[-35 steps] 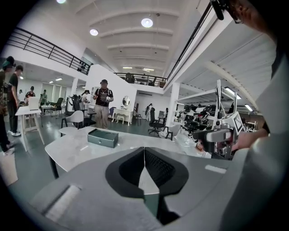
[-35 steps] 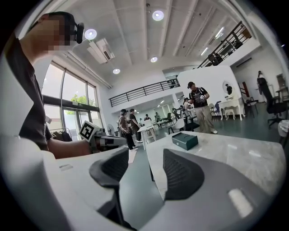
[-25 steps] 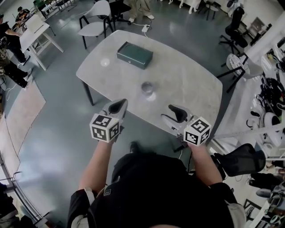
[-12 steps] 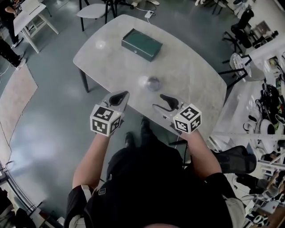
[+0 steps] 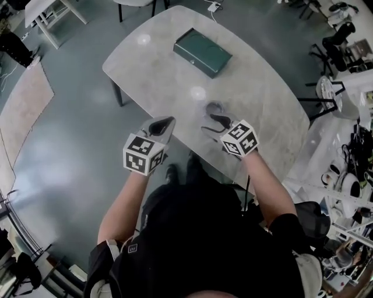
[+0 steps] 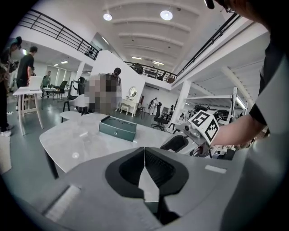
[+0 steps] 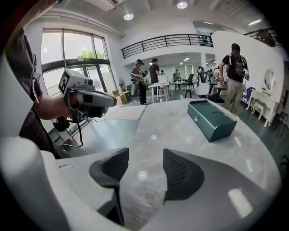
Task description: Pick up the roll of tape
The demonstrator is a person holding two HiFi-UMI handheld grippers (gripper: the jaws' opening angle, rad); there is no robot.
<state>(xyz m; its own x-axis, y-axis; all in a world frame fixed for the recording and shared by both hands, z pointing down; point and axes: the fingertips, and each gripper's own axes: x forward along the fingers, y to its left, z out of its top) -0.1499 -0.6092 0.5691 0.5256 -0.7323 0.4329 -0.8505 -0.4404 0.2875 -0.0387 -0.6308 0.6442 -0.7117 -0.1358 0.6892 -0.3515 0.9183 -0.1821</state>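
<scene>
The tape roll (image 5: 214, 107), a small grey ring, lies on the pale marble table (image 5: 163, 75) near its front edge. My right gripper (image 5: 208, 123) hovers just in front of it, open, with nothing between its jaws; its far jaw partly covers the roll. In the right gripper view the gripper (image 7: 144, 164) frames only bare tabletop, and the roll does not show. My left gripper (image 5: 163, 123) hangs at the table's near edge, to the left of the roll. Its jaws (image 6: 144, 151) are shut and hold nothing.
A dark green box (image 5: 202, 52) (image 7: 212, 118) (image 6: 117, 127) lies farther back on the table. Office chairs (image 5: 329, 87) stand to the right and a white table (image 5: 46, 11) at the far left. People stand in the background.
My right gripper has moved forward over the table's edge, up to the roll. The left gripper stays by the near edge. The head camera has shifted, so the table sits higher in view.
</scene>
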